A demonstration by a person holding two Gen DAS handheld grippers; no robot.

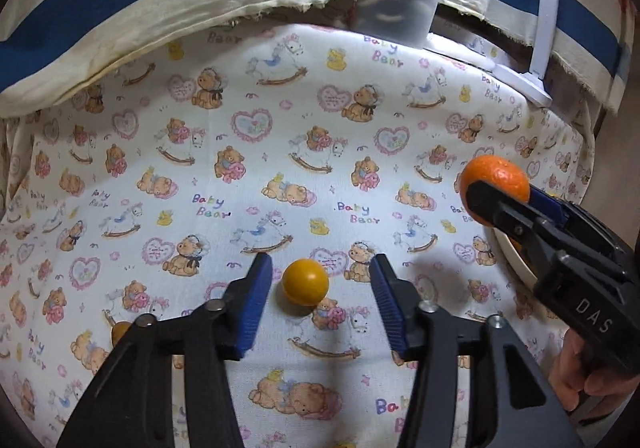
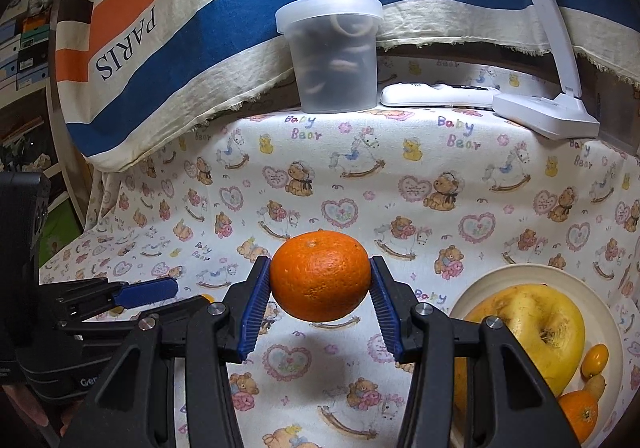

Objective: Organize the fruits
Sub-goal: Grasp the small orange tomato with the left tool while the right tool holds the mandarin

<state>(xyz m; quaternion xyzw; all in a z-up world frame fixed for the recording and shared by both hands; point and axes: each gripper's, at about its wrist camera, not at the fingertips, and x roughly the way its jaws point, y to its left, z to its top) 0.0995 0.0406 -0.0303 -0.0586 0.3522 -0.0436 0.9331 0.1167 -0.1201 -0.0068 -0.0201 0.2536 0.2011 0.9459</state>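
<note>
Right gripper (image 2: pixel 320 288): two ribbed blue pads clamped on one dimpled, round orange (image 2: pixel 319 276), held clear above the printed cotton tablecloth (image 2: pixel 400 176). Left gripper (image 1: pixel 320 288): jaws spread wide, holding nothing; one smooth yellow ball-shaped fruit (image 1: pixel 305 282) lies on the cloth between its tips. One white plate (image 2: pixel 500 276) at right: one waxy yellow apple (image 2: pixel 536 332), one small yellow tomato (image 2: pixel 595 359), one orange fruit (image 2: pixel 580 412), possibly more hidden. Far: one frosted plastic tub (image 2: pixel 334 56), one white lamp base (image 2: pixel 546 112).

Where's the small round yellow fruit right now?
In the left wrist view, the small round yellow fruit lies on the bear-print cloth, between the open fingers of the left gripper.
</note>
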